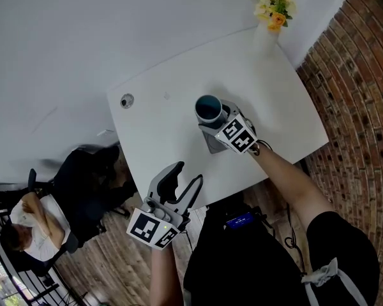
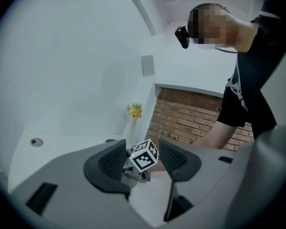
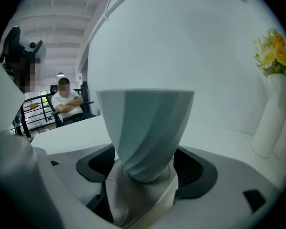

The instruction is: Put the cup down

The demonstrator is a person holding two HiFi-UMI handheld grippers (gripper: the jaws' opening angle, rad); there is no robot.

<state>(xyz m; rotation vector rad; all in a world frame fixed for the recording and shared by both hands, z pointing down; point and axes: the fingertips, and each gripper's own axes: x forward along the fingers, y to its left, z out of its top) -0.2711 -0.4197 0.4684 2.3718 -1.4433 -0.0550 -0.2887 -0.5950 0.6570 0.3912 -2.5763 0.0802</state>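
The left gripper [image 1: 186, 176] hangs by the table's [image 1: 172, 145] near edge, its jaws spread wide with nothing between them. Ahead of it the right gripper [image 3: 145, 168] is clamped on the narrow base of the cup [image 3: 145, 128] — upright, over the middle of the table, so the setting-down looks unfinished and the release remains. Whether the base touches the top I cannot tell. Beyond the fingers lies bare white surface; the vase [image 3: 271, 113] stands well off to their right, at the far corner.
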